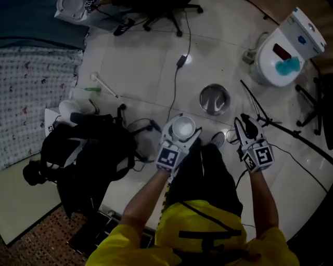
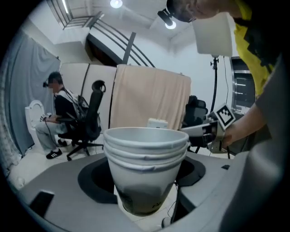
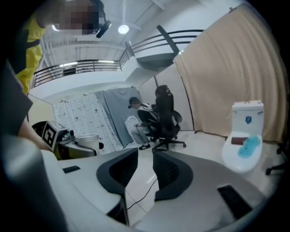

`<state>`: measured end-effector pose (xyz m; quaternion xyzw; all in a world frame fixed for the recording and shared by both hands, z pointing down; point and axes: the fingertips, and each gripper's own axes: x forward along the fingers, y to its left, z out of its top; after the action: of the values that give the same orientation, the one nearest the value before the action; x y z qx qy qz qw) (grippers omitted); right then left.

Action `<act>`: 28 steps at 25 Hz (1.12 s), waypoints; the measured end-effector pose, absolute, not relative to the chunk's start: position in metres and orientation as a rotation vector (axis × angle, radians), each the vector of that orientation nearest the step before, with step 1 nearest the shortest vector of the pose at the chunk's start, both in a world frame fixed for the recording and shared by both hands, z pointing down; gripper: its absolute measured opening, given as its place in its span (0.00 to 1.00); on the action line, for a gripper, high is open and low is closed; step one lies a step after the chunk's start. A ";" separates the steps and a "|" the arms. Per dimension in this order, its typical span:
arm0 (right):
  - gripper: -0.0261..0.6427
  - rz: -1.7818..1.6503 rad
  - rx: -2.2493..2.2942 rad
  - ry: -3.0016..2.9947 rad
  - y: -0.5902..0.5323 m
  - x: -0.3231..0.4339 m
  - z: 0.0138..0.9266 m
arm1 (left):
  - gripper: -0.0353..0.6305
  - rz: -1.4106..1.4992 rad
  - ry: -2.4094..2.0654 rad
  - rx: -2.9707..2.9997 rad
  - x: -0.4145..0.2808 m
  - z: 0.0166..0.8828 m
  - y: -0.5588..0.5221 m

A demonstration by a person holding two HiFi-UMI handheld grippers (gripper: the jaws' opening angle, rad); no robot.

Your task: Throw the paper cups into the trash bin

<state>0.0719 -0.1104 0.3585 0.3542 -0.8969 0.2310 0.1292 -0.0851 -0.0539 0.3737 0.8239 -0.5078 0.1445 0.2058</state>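
A stack of white paper cups (image 2: 145, 158) stands upright between the wide-set jaws of my left gripper (image 2: 146, 181), which is shut on it. From the head view the cups (image 1: 183, 126) show as a white ring at the tip of the left gripper (image 1: 182, 131), held over the floor. The round steel trash bin (image 1: 214, 98) stands on the tiles just beyond and to the right. My right gripper (image 1: 244, 127) hovers to the right at about the same height. Its jaws (image 3: 145, 156) are drawn nearly together with nothing between them.
A black backpack (image 1: 86, 150) lies at the left. A white toilet (image 1: 283, 57) with a teal thing in it stands at the back right. A cable (image 1: 177, 83) crosses the floor. A tripod leg (image 1: 260, 111) lies near the bin. An office chair (image 1: 171, 13) and a seated person (image 2: 59, 113) are farther off.
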 end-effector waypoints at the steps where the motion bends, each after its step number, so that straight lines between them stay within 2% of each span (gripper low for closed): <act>1: 0.20 0.697 1.049 -2.584 -0.123 0.074 0.387 | 0.56 0.440 -1.370 2.295 -0.079 0.415 -0.069; 3: 0.12 0.728 1.106 -2.535 -0.146 0.075 0.444 | 0.56 0.518 -1.281 2.340 -0.066 0.495 -0.100; 9: 0.12 0.814 1.128 -2.347 -0.164 0.093 0.627 | 0.56 0.626 -1.132 2.259 -0.021 0.699 -0.151; 13: 0.12 0.909 1.134 -2.238 -0.144 0.109 0.711 | 0.57 0.767 -1.107 2.224 -0.003 0.799 -0.154; 19: 0.12 0.960 1.102 -2.165 -0.115 0.118 0.749 | 0.58 0.971 -1.119 2.127 0.003 0.879 -0.144; 25: 0.15 1.000 1.053 -2.100 -0.105 0.116 0.768 | 0.64 1.085 -1.083 2.029 0.001 0.906 -0.129; 28: 0.15 1.009 1.068 -2.097 -0.113 0.114 0.772 | 0.64 1.092 -1.098 2.004 -0.007 0.908 -0.128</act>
<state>0.1142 -0.1129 0.7723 0.3995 -0.7846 0.3777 0.2867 -0.0065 -0.1282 0.9085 0.7548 -0.4138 0.4113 0.2999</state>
